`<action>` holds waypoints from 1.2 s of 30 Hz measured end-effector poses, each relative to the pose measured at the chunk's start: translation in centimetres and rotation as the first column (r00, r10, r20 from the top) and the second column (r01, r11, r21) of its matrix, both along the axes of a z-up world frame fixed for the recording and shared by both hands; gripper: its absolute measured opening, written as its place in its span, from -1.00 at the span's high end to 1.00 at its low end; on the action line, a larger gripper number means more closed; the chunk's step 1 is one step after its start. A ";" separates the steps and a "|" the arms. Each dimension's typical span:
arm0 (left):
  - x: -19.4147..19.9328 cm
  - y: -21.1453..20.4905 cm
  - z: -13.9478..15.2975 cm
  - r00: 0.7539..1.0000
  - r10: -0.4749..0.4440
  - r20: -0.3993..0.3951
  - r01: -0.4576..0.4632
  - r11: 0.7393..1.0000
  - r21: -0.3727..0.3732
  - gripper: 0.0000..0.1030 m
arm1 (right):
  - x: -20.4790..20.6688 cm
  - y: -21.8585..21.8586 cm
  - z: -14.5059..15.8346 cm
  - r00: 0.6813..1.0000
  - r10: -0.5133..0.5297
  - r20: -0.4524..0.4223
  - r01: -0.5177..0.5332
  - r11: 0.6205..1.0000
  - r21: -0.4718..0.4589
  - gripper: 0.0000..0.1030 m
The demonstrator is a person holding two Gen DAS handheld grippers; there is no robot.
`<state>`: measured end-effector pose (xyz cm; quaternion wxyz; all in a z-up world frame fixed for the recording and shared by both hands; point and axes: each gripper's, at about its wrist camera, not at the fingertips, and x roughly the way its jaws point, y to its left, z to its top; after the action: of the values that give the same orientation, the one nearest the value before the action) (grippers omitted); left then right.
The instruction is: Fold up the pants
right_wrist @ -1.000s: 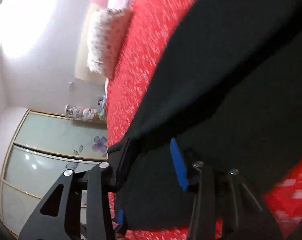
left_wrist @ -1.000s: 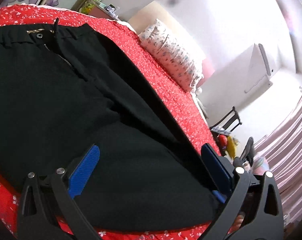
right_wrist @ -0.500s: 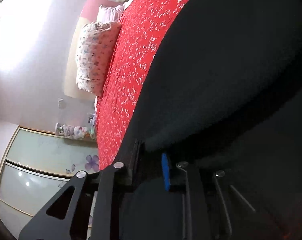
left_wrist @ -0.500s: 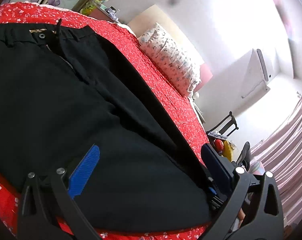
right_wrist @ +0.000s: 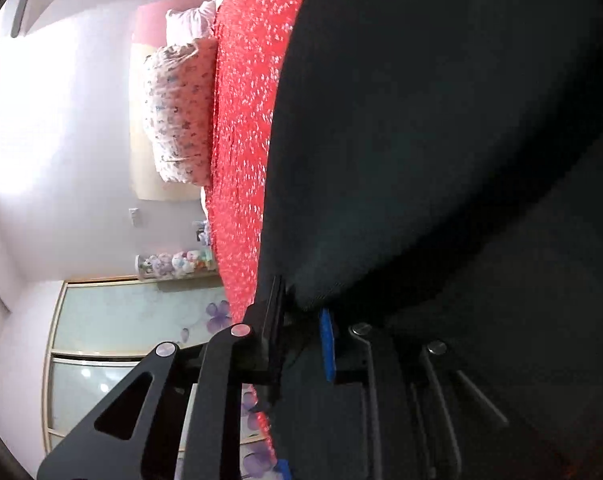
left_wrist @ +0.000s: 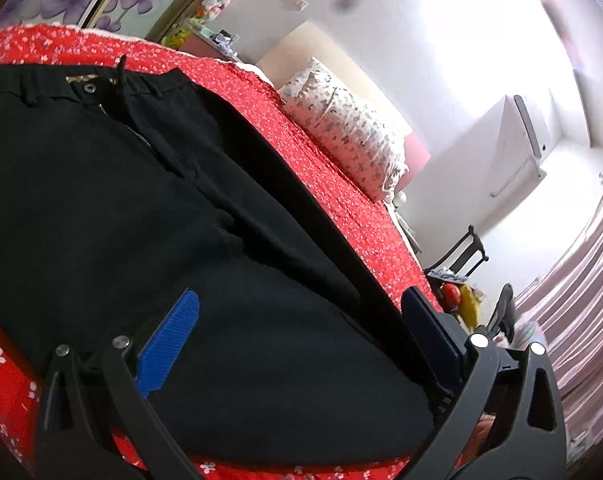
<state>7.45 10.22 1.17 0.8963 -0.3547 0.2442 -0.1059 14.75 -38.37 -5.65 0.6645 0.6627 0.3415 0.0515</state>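
Black pants (left_wrist: 101, 200) lay spread across a bed covered in a red bedspread with small white flowers (left_wrist: 333, 184), the waistband, button and zipper at the far end in the left wrist view and the nearer cloth bulging into a rounded fold just ahead of the camera. The left gripper (left_wrist: 301, 328) hung low over that fold, its two fingers set wide apart with the black fabric spanning the gap between them; the ribbed blue pad (left_wrist: 169, 340) on the one side stood clear above the cloth, while the darker pad on the other side sat along the fold's edge, and whether it touched could not be told. The right gripper (right_wrist: 301, 320), turned onto its side so the bed ran up the frame, had its fingers drawn close together on an edge of the pants (right_wrist: 441, 140), a lip of black cloth caught between the dark finger and the blue pad (right_wrist: 327, 344), with the rest of the garment filling most of that view beyond and beside the fingers. A floral pillow (left_wrist: 341, 120) rested at the bed's far side against a pale wall, near a wardrobe with purple flower panels (right_wrist: 141, 320)
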 end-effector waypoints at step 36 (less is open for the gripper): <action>2.0 2.1 1.1 0.995 -0.075 -0.065 0.068 0.992 -0.106 -0.96 | -4.6 1.2 0.9 0.999 0.044 0.012 -0.043 0.996 -0.073 0.94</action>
<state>9.45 12.29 2.23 0.8634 -0.3951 0.2818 -0.1381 10.19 -37.19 -4.76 0.6894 0.6300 0.3529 0.0580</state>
